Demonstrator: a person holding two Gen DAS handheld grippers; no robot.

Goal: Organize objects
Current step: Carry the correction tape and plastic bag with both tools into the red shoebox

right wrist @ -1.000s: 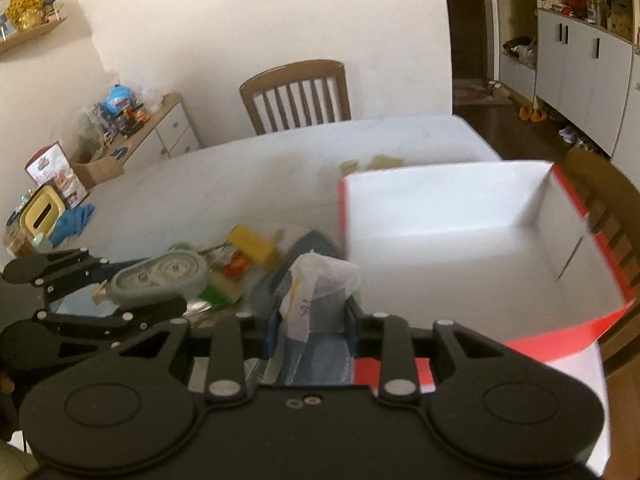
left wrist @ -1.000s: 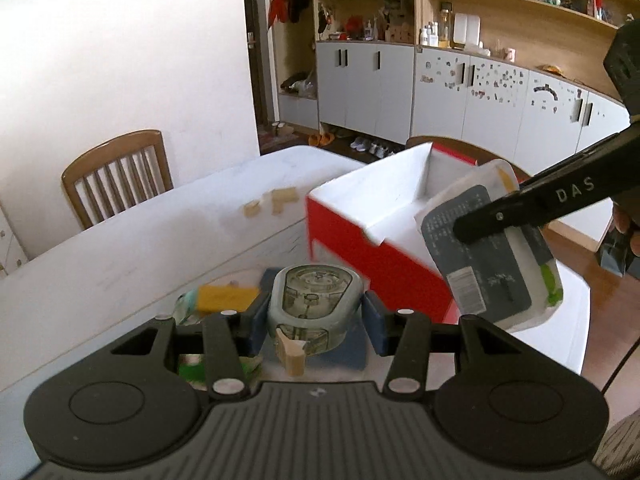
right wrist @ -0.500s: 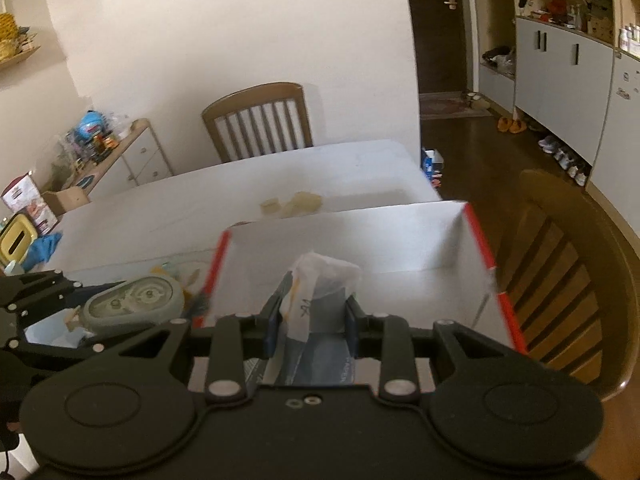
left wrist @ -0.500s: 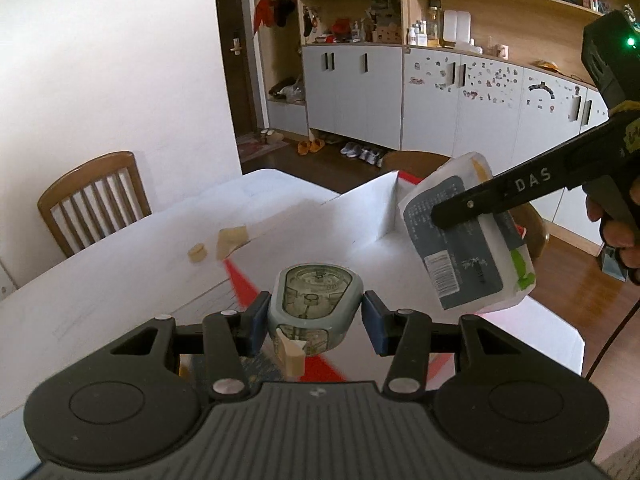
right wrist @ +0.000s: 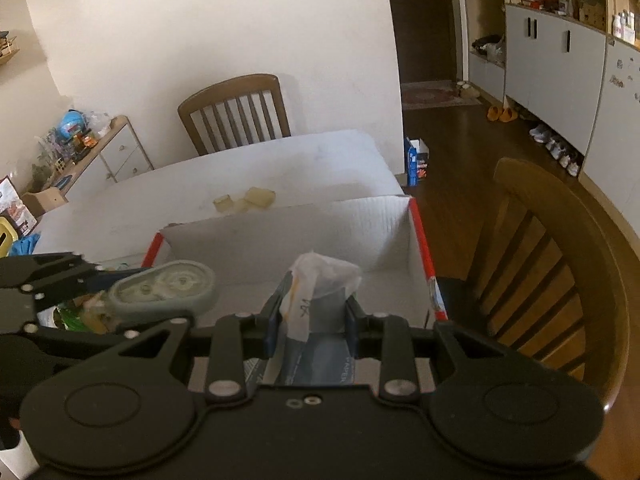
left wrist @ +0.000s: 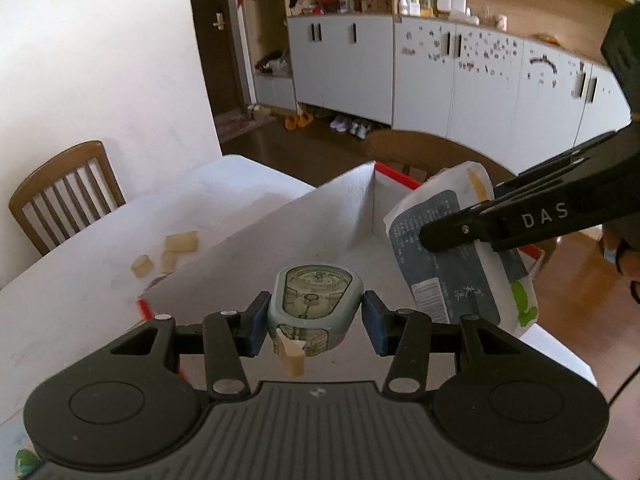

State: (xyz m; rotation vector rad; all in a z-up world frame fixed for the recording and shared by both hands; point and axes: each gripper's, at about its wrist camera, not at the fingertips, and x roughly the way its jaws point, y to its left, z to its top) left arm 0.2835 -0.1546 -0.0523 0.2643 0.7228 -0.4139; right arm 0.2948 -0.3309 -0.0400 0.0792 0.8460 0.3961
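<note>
Left tool [left wrist: 315, 322] clamps a tape dispenser [left wrist: 314, 304]; right tool [right wrist: 310, 322] clamps a tissue pack [right wrist: 316, 300]. Both hang directly above the open box [left wrist: 320, 216], pack farther right

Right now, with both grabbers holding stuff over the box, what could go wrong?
The left gripper pinches the tape dispenser only by its rounded sides, so it might slip and drop hard. The right gripper holds the soft packet close beside it above the box; they could bump when letting go. The packet hangs near the box's far side and might land outside.
</note>
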